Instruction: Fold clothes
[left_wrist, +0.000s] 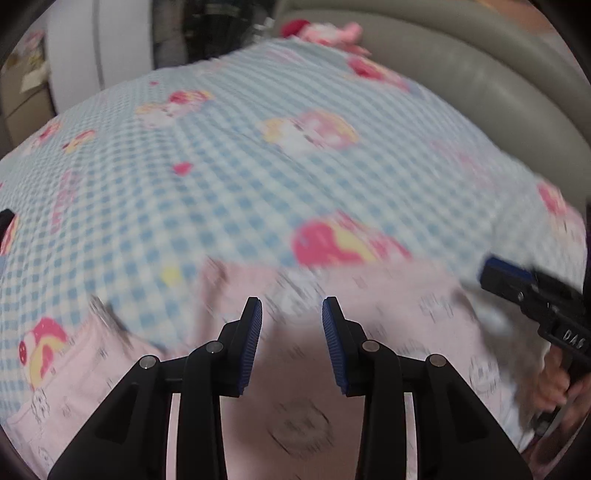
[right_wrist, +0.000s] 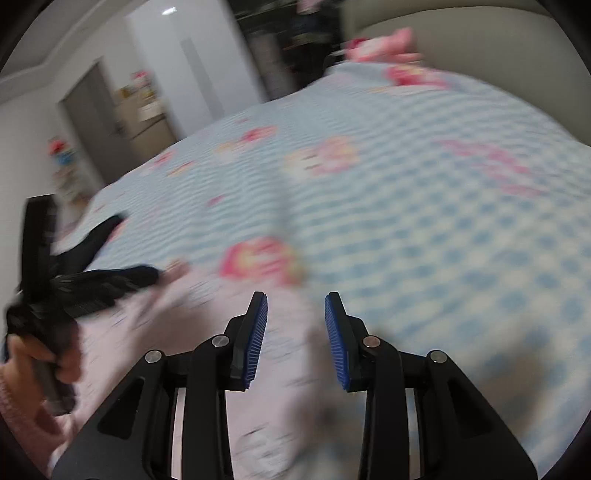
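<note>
Nearest, the left tool (left_wrist: 291, 314) hangs with its blue pads parted and nothing between them, over a pink printed garment (left_wrist: 314, 387) lying at the near edge of the bed. The right tool (right_wrist: 295, 310) is likewise spread wide and empty above the same cloth. Farther off stretches the blue checked bedsheet (left_wrist: 240, 184), then a grey padded headboard (left_wrist: 480, 74).

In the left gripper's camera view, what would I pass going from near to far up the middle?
left gripper → pink garment → blue checked bedsheet → pink plush toy → grey padded headboard.
</note>
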